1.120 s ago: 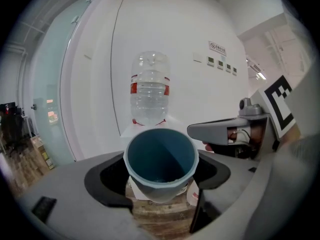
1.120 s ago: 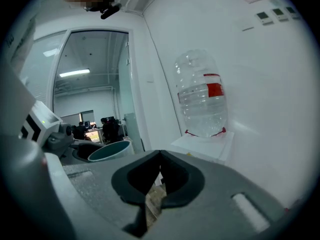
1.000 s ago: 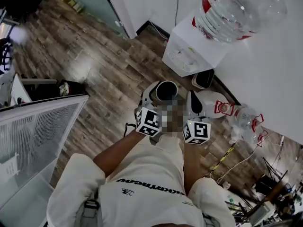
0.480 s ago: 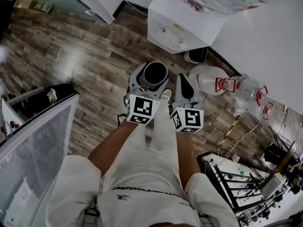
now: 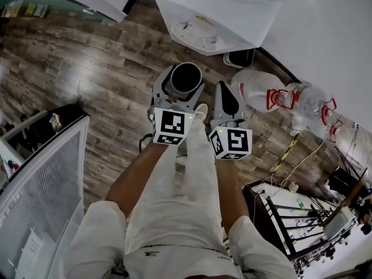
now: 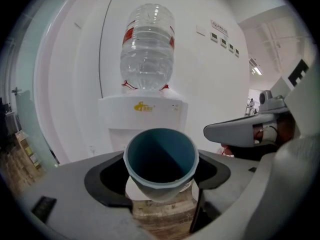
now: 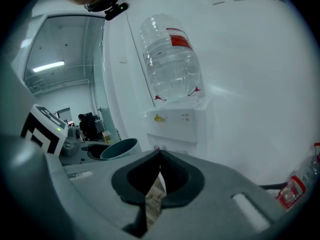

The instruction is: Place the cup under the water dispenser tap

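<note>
A blue-grey cup (image 5: 185,78) stands upright and empty between the jaws of my left gripper (image 6: 161,183), which is shut on its sides. In the left gripper view the cup's (image 6: 161,159) mouth sits in front of the white water dispenser (image 6: 144,118), below its front panel and some way short of it. A clear water bottle (image 6: 148,49) stands upside down on top of the dispenser. My right gripper (image 7: 159,155) is beside the left one, shut on nothing, and it points at the dispenser (image 7: 175,124) too. The tap is hidden behind the cup.
Two clear bottles with red labels (image 5: 264,95) (image 5: 311,106) lie on the wooden floor to the right of the dispenser (image 5: 215,16). A dark bin (image 5: 239,57) stands at the wall. A mesh screen (image 5: 40,179) is at left and a metal rack (image 5: 290,225) at lower right.
Both grippers and the cup have sunk and moved nearer the dispenser, which now fills the top edge of the head view. The left grip on the cup is unchanged.
</note>
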Available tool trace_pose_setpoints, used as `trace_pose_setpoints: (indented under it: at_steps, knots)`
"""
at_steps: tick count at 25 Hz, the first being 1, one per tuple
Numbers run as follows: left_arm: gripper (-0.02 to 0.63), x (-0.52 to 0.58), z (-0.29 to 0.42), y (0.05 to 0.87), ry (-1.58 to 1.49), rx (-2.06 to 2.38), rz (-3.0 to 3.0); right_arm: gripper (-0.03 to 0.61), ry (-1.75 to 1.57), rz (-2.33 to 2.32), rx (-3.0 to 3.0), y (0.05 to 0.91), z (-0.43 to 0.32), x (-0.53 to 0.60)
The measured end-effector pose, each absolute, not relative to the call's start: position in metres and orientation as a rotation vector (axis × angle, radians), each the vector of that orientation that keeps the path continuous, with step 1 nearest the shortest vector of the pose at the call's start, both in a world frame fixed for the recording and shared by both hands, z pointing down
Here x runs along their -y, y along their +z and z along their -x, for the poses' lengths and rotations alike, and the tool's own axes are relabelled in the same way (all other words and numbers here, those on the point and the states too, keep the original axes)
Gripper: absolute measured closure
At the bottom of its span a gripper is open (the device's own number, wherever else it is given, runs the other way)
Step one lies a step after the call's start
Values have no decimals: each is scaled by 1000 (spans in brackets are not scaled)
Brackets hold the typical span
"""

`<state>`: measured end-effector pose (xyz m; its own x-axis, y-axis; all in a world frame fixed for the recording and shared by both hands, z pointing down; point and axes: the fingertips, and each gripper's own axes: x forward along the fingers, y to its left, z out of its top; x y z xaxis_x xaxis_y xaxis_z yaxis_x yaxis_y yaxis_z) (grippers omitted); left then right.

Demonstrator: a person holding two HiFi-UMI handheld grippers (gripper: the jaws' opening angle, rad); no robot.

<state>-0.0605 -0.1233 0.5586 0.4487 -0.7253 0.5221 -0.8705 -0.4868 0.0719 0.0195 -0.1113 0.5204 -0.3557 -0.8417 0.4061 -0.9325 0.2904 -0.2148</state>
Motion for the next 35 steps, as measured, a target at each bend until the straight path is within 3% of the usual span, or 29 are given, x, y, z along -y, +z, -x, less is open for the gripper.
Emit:
trace_pose_setpoints:
  at_steps: [15, 35]
  knots:
    - [252, 165, 30, 663, 614, 1340, -2401, 581, 678, -1643, 2327, 591, -43, 123]
    - [247, 206, 6, 764, 723, 1318, -2361, 581, 723, -1663, 2288, 619, -66, 116]
